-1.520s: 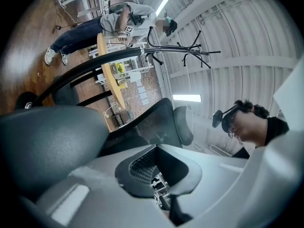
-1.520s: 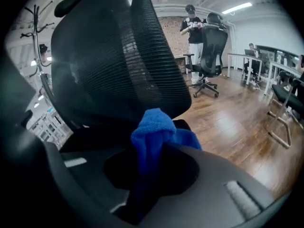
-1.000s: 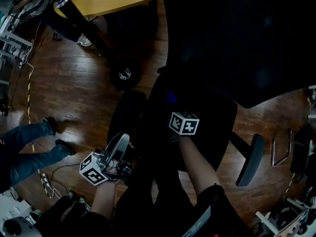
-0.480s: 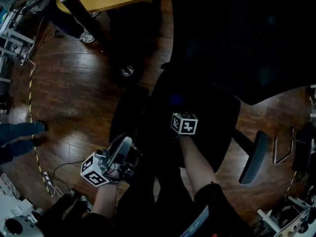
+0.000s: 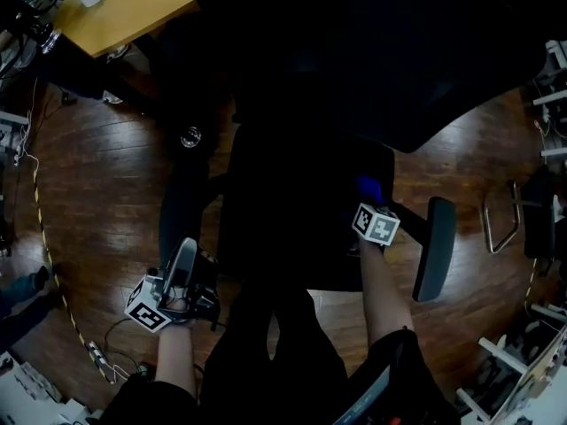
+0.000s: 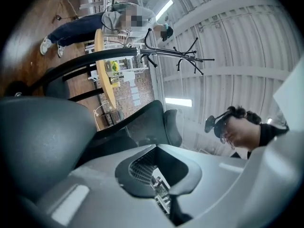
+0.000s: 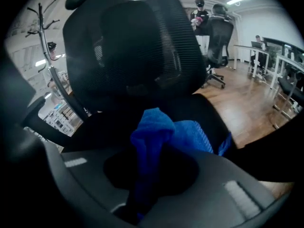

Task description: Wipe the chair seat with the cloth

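**Q:** Entry one, cloth?

**A:** Blue cloth point(image 7: 164, 127), bunched. Clenched between the fingers of the right gripper point(image 7: 152, 184). Loose end lying on the seat point(image 5: 292, 220), right of centre in the head view and close to the seat's right-hand edge.

**Q:** Entry two, seat and fittings?

**A:** Black seat, mid-frame in the head view. Mesh backrest point(image 7: 137, 46) across the upper middle of the right gripper view. Armrest point(image 5: 432, 248) just to the right of the right gripper in the head view. Second armrest point(image 5: 182, 206) at centre left.

**Q:** Entry three, left gripper?

**A:** Left gripper point(image 5: 182, 268), lower left of the head view, off the seat, just below the second armrest and over the wood floor point(image 5: 89, 193). Fingers pressed together, nothing between them.

**Q:** Sundries?

**A:** Worktop point(image 5: 133, 7), upper left corner of the head view. Coat stand point(image 6: 175, 56) and a standing person point(image 6: 80, 27), top of the left gripper view.
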Demonstrator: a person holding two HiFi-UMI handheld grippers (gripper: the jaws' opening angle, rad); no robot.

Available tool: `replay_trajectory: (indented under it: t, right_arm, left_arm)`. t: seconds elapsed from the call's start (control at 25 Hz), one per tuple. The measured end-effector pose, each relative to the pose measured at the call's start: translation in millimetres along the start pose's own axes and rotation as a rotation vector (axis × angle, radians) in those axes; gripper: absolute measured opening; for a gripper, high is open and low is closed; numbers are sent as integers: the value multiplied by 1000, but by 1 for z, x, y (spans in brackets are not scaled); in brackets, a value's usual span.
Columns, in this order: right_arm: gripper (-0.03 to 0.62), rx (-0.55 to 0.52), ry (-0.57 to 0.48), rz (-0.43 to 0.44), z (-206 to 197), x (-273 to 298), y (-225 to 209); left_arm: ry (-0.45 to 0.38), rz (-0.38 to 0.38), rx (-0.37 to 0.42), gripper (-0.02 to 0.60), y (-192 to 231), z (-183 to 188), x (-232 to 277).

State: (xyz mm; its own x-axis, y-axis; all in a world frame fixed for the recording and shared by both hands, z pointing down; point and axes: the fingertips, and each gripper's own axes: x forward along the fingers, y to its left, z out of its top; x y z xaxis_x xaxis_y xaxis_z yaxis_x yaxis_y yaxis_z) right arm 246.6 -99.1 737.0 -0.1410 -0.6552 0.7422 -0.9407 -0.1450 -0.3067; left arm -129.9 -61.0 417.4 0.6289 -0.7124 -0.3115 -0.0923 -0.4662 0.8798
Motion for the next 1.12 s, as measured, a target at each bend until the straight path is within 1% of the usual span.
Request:
replay_trajectory:
  t: [0.08,0.16,0.32,0.36,0.48,0.6,0.68,0.76,0.84,1.0,1.12]
  right_arm:
    - [60,28,-18,-35,4,-17,-28]
    - [60,47,-38,-47,7,-27,-42]
    - [60,31,-49,-67,14,-33,-43]
    - [60,30,-53,-59,13,-32,-42]
    - [60,31,-72,10,10,-30,-42]
    - [60,9,-91,31,13,-37,-33]
    - [60,31,-119,82,14,-35,-3]
    - [60,59,-149,177,10,-29,47]
    - [60,60,-142,274,0,-21,106]
    - [60,56,-44,451,-32,-3,226]
    - [60,-12,49,551,-56,7,292]
  left_arm:
    - [-4,-4,2,0,1,3,3]
    - [7,-2,16,0,0,1,8]
    - [12,-19,3,0,-3,-2,18]
    - [12,-21,2,1,-2,-3,18]
    - [18,-21,-1,1,0,-7,13]
    - [31,-21,3,0,-4,-12,10]
    - [26,-14,12,0,-4,-10,5]
    - [9,-8,14,0,-2,-7,-2]
    - [-11,-7,17,0,-4,-2,-9]
    - [-51,3,42,1,-10,17,-28]
    - [-88,22,63,0,-13,25,-42]
